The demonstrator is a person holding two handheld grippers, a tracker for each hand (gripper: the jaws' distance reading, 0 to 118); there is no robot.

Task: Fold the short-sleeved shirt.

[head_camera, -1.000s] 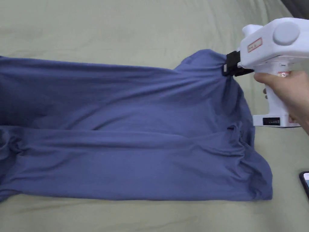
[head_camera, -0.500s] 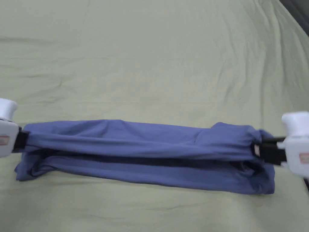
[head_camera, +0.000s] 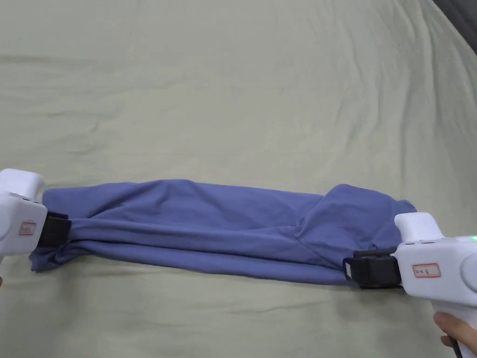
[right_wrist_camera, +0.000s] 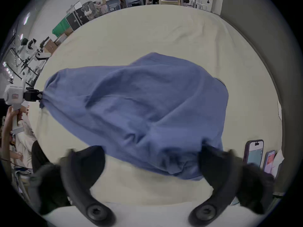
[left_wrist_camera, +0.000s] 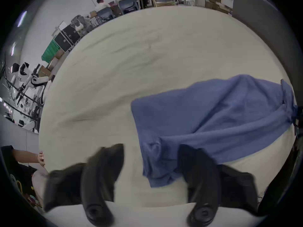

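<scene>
On the green bed (head_camera: pixel 242 93), the blue shirt (head_camera: pixel 223 228) lies folded lengthwise between both hand-held grippers, left (head_camera: pixel 58 229) and right (head_camera: pixel 368 269). Both gape wide, cloth between jaws; right end bunched.

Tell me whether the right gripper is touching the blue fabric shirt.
Cannot tell. In the right gripper view, the right gripper stands wide open around the blue fabric shirt's edge, and blur hides any contact.

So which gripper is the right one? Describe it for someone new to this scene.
On the pale green sheet lies a long blue shirt. The right gripper is the white handheld tool at its sleeve end, jaws open in its own view; the left gripper sits at the opposite end.
</scene>
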